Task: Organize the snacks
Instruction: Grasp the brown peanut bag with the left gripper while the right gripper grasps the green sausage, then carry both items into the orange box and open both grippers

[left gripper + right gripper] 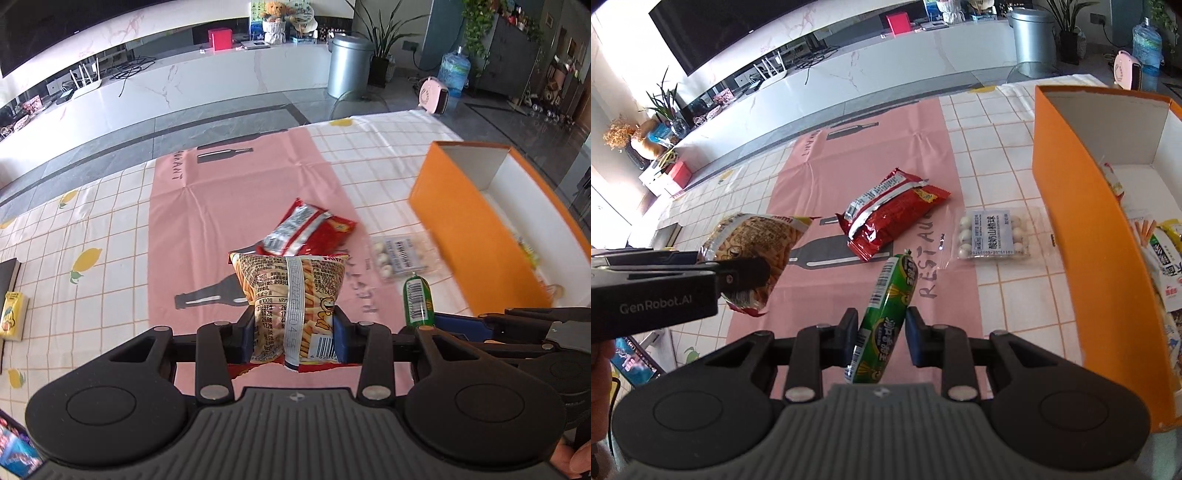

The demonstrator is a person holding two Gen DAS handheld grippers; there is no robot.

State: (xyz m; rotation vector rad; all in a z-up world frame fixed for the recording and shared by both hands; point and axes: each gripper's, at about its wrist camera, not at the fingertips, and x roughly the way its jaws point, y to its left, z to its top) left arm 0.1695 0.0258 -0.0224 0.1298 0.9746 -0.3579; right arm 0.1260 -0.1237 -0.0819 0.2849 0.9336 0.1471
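1. Between our left gripper's (294, 334) jaws we pinch a yellow snack bag (291, 295) by its lower half. It hangs clear of the tabletop (110, 229), so we judge it lifted for carrying, not resting.
2. Our right gripper's (881, 334) jaws close on a green sausage stick (886, 314) around its middle, its far end tilted up and forward, also raised.
3. Just beyond, on the pink cloth (879, 147), a red packet (886, 221) lies flat, with a clear pack of white candies (991, 234) beside it; both wait untouched.
4. To the right stands the open orange box (1071, 221), already holding several packets. We judge it the collecting place, which would explain why both held snacks sit on its near side.
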